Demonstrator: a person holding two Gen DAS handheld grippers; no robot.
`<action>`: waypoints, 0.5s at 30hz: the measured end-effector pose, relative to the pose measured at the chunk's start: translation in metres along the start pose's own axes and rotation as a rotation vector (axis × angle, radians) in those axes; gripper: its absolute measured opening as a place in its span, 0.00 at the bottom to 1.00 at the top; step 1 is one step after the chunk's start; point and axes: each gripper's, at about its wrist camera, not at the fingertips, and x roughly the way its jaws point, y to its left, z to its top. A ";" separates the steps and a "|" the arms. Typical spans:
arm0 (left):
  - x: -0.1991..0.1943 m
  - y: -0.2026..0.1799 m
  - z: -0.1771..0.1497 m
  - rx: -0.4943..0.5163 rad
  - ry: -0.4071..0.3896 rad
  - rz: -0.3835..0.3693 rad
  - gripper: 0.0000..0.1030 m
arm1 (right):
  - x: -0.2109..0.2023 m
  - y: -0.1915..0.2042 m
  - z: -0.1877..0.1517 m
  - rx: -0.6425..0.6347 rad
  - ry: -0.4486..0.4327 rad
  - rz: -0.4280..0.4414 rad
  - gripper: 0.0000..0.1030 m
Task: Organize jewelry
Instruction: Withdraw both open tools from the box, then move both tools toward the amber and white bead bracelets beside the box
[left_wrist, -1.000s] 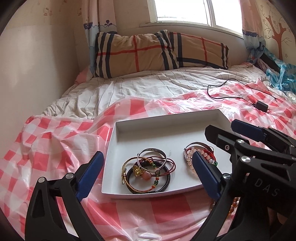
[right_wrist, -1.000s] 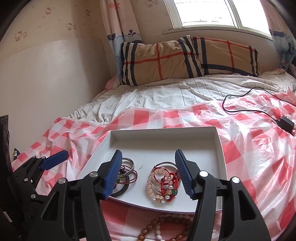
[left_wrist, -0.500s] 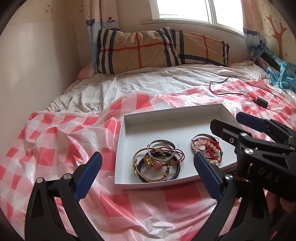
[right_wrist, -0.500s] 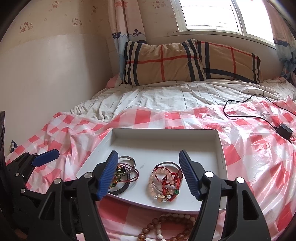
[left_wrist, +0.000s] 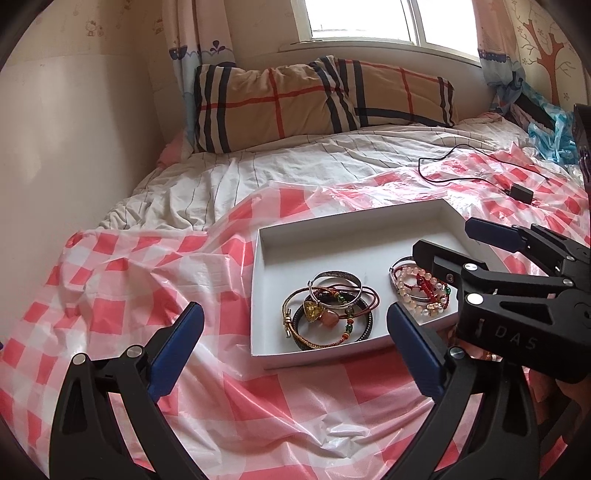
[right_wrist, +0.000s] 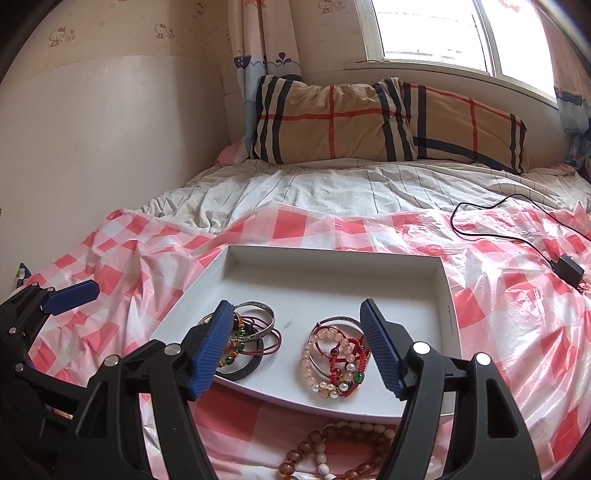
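A white tray (left_wrist: 332, 236) (right_wrist: 332, 266) lies on the red-checked plastic sheet on the bed. It holds a pile of bangles and cord bracelets (left_wrist: 328, 314) (right_wrist: 255, 339) on its left and a pink and red bead bracelet pile (left_wrist: 421, 291) (right_wrist: 336, 362) on its right. An amber bead strand (right_wrist: 332, 454) lies on the sheet in front of the tray. My left gripper (left_wrist: 291, 350) is open and empty, held back in front of the tray. My right gripper (right_wrist: 295, 347) is open and empty above the tray's front edge; it also shows in the left wrist view (left_wrist: 454, 240).
A plaid pillow (left_wrist: 317, 99) lies at the head of the bed under the window. A black cable with an adapter (right_wrist: 569, 269) lies on the sheet to the right. The wall (left_wrist: 74, 147) runs along the left side.
Both grippers have drawn back and risen a little from the tray and both views have shifted left. Jaws stay open. The jewelry has not moved.
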 end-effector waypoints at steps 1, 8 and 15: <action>-0.001 0.000 0.000 0.003 0.000 -0.002 0.93 | 0.000 0.001 0.000 -0.003 0.000 0.000 0.67; -0.002 -0.006 -0.001 0.048 0.021 -0.029 0.93 | -0.007 0.002 0.000 -0.039 0.000 -0.005 0.67; 0.010 -0.020 -0.007 -0.005 0.122 -0.198 0.93 | -0.055 -0.048 -0.006 0.027 0.019 -0.064 0.78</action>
